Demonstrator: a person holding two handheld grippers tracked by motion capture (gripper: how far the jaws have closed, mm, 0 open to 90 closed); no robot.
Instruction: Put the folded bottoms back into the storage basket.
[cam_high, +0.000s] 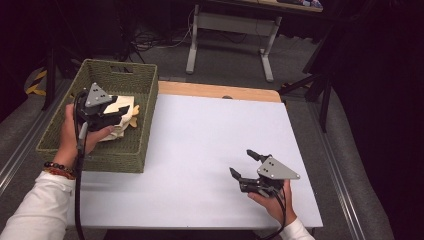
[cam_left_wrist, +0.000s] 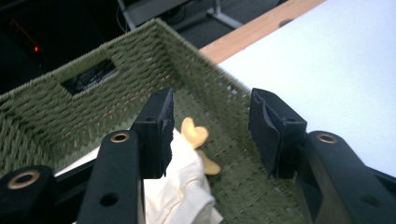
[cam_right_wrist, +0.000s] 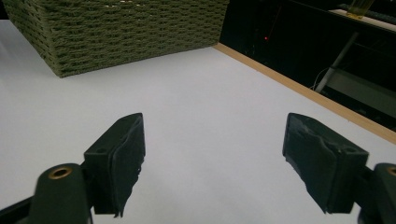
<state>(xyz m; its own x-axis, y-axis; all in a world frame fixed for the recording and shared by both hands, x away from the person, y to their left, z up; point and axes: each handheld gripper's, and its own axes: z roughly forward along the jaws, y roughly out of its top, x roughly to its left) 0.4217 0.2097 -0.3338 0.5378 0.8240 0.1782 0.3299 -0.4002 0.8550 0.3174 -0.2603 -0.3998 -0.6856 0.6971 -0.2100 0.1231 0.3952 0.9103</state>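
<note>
Hovering inside basket (cam_high: 125, 75) walls, open L tongs (cam_high: 119, 112) clear cloth (cam_high: 122, 106); R tongs (cam_high: 243, 164) open over bare table (cam_high: 200, 140).

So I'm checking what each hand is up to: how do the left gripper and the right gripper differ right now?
The left gripper hangs inside the green woven basket, over the cream cloth item with tan patches; the right gripper sits low over the bare white tabletop. The left gripper's jaws frame the cloth without gripping it; the right gripper's stand wider, with only table between them. Both are open, black-jawed, and carry a grey three-cornered plate.
</note>
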